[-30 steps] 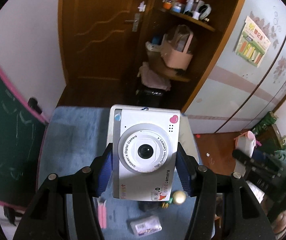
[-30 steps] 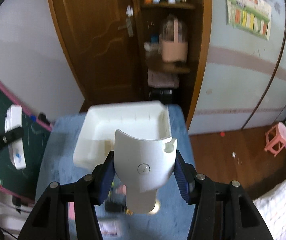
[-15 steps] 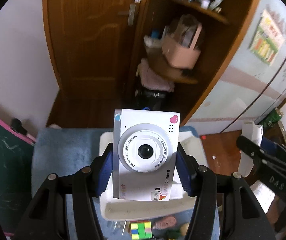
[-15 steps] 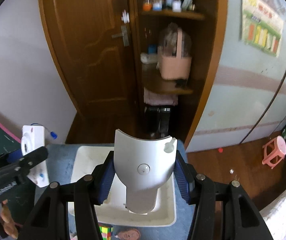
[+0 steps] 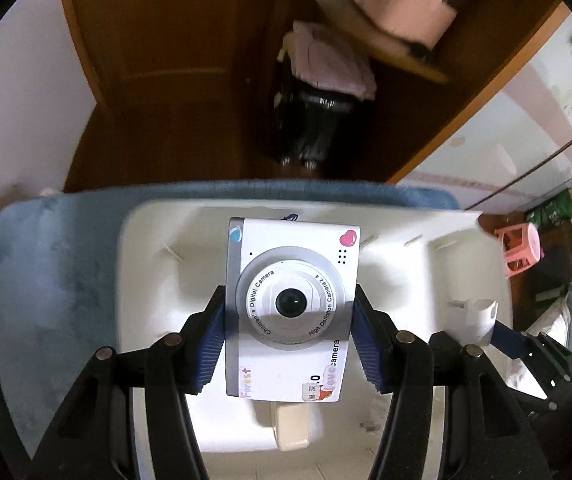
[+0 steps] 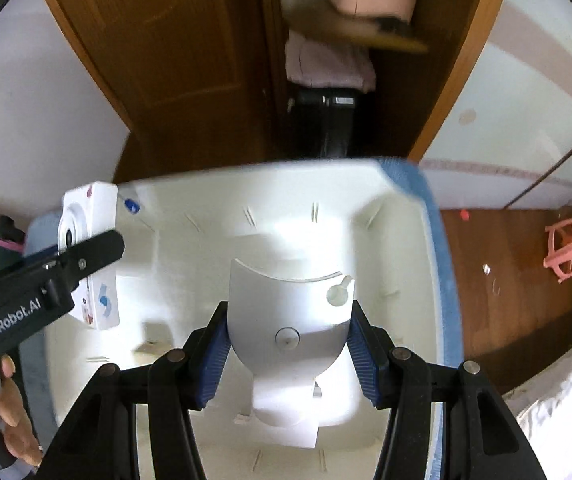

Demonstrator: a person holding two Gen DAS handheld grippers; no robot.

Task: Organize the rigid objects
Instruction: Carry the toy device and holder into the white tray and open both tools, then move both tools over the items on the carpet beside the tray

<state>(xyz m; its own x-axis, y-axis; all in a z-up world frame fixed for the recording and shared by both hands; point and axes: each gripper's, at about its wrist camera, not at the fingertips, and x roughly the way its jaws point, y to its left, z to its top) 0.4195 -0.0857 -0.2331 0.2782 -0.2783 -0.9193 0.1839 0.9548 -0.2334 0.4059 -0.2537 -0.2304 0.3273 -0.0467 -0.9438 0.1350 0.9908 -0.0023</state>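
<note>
Brown wooden door (image 5: 157, 60), pink stool (image 6: 570, 250) on wooden floor (image 6: 498, 280).

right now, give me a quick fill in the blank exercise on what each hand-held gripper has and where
1. The left hand-held gripper is shut on a white children's digital ____.
2. The right hand-held gripper grips a white plastic part above the white ____.
3. The bin sits on a ____ cloth.
4. On the floor stands a small pink ____.

Missing words: camera; bin; blue; stool
</note>
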